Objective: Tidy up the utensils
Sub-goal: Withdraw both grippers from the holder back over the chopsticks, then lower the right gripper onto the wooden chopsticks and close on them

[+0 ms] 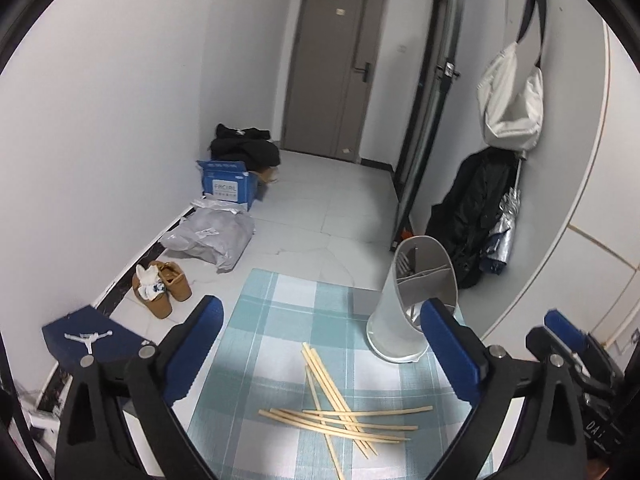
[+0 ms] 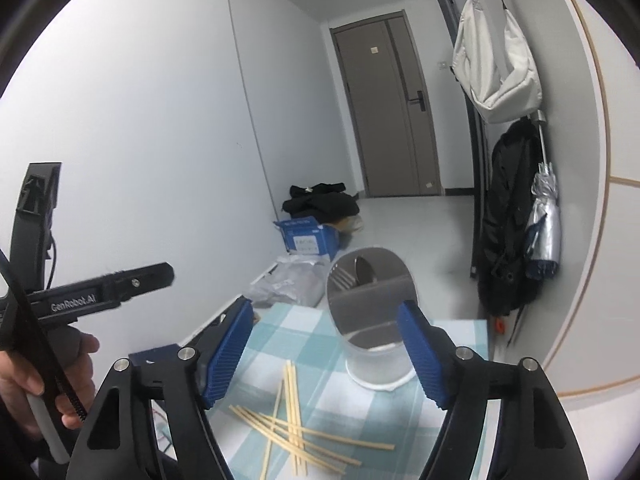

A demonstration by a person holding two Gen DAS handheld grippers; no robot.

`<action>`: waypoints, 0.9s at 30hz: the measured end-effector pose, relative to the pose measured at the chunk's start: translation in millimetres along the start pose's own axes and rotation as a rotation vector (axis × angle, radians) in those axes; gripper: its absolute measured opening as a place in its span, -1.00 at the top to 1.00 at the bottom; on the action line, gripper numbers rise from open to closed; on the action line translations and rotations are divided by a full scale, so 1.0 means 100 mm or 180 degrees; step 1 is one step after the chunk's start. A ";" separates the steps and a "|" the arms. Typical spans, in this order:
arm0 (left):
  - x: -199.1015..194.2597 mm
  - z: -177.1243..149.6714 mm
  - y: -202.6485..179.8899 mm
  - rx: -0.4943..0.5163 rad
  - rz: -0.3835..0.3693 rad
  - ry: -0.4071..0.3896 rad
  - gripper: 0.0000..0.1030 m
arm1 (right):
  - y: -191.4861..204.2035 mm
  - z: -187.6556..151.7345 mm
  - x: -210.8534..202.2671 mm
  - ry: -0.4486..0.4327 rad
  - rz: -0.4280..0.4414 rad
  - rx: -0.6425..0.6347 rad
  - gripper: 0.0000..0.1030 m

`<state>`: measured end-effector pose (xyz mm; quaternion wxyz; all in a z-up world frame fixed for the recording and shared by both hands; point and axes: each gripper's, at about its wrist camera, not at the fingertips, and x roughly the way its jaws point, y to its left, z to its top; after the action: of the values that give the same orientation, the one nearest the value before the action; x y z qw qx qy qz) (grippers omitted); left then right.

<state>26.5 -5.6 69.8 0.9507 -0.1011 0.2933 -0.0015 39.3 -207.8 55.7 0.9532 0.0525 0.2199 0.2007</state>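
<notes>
Chopsticks point(image 1: 340, 412), pale wooden sticks, lie loose and criss-crossed on the teal-and-white checked cloth point(image 1: 280, 312), near its front edge; probably dumped there to be sorted. White cylindrical utensil holder point(image 1: 412, 304) with a grey divided insert stands upright at the cloth's far right, just behind the pile and apart from it. A metal fork point(image 2: 342, 278) and spoon point(image 2: 364, 270) already stand in its back compartment, so the front slot is likely meant for the sticks. Left gripper point(image 1: 320, 348) has its blue-padded jaws spread wide, nothing between them, angled down over the pile. Right gripper point(image 2: 326, 354) is spread too, empty, aimed lower-forward at the holder and sticks. Person's hand point(image 2: 48, 380) grips the left tool's handle at the right view's edge. Neither gripper touches a stick; pickup not yet begun.
</notes>
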 end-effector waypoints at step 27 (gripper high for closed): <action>0.48 -0.69 0.68 -0.0401 0.0183 0.0345 -0.98 | -0.06 -0.80 0.63 0.0872 -0.0318 0.0040 -0.70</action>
<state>23.6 45.2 -25.7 0.9248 -0.1520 0.3466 0.0388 58.2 -187.1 -42.4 0.9227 0.0196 0.3516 0.1569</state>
